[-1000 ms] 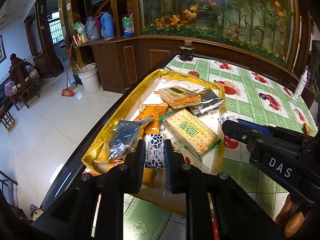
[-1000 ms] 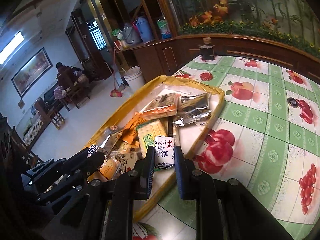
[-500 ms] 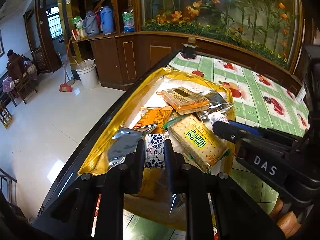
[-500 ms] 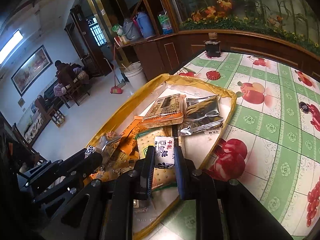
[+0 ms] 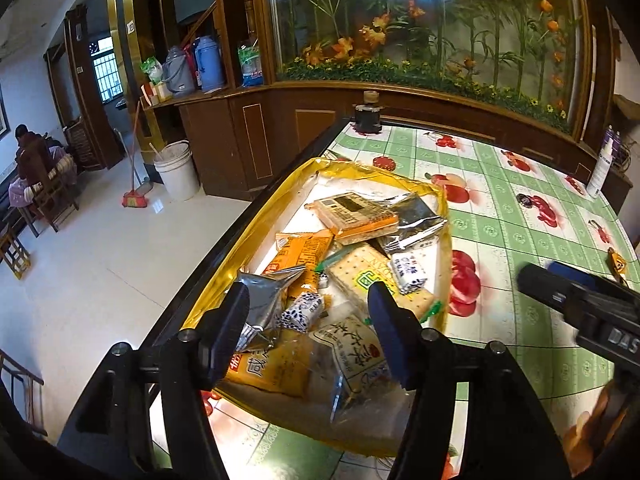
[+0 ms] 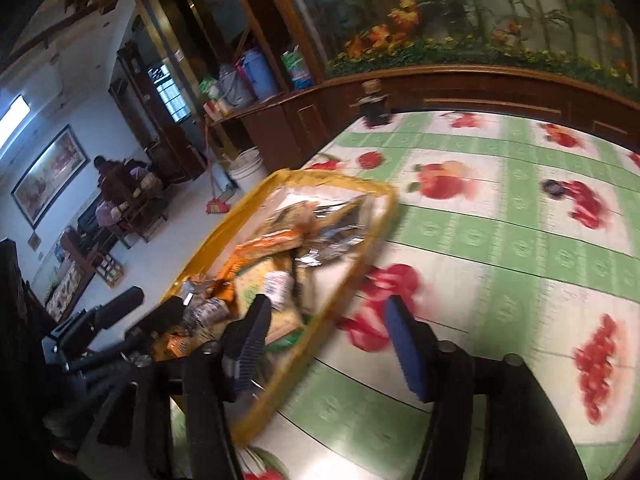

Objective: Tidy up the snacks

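Observation:
A yellow tray sits at the table's left edge, filled with several snack packets. A small blue-and-white candy packet lies among them, and a second one rests on a cracker pack. My left gripper is open and empty just above the tray's near end. My right gripper is open and empty over the tray's right rim; its view is blurred. The white packet lies in the tray ahead of it.
The table has a green-and-white fruit-print cloth. A dark jar stands at its far edge and a white bottle at the far right. A wooden cabinet and floral panel run behind. The floor drops off to the left.
Both grippers have opened and let go of their blue-and-white packets, which now lie in the tray. The right gripper has swung to the right.

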Action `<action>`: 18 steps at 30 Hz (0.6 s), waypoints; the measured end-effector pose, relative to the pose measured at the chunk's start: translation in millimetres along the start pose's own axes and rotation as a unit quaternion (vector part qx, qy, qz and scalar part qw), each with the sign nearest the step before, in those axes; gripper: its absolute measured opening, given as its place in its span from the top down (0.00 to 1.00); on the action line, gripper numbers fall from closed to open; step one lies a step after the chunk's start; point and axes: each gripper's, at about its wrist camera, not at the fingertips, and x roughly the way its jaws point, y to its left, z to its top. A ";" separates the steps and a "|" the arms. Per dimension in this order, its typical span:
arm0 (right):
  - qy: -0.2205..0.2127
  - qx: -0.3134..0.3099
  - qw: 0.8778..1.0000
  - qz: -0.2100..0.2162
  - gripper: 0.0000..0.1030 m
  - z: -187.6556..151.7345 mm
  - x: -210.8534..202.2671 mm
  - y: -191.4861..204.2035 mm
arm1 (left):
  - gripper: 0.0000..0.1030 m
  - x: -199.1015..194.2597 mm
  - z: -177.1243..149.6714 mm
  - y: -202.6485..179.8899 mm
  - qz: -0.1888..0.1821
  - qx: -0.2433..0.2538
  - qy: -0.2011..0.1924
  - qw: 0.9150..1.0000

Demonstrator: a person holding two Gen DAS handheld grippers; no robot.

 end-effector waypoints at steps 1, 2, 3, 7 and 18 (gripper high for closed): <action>-0.006 0.007 1.000 -0.011 0.30 -5.8 -11.8 -10.7 | 0.40 -1.4 -0.3 -3.4 -0.008 0.000 0.002 1.000; -0.013 0.013 1.000 -0.024 0.27 -13.1 -24.1 -21.9 | 0.40 -2.0 0.1 -7.1 -0.016 -0.001 0.003 1.000; -0.018 0.023 0.999 -0.041 0.26 -20.9 -36.3 -34.8 | 0.40 -3.4 -0.5 -13.1 -0.025 0.000 0.005 1.000; -0.026 0.083 0.991 -0.098 0.22 -53.8 -79.2 -94.9 | 0.41 -8.6 -3.5 -49.6 -0.058 0.019 0.013 0.998; -0.045 0.185 0.958 -0.215 0.21 -102.8 -170.9 -229.1 | 0.40 -27.8 1.6 -165.0 -0.146 0.103 0.030 0.983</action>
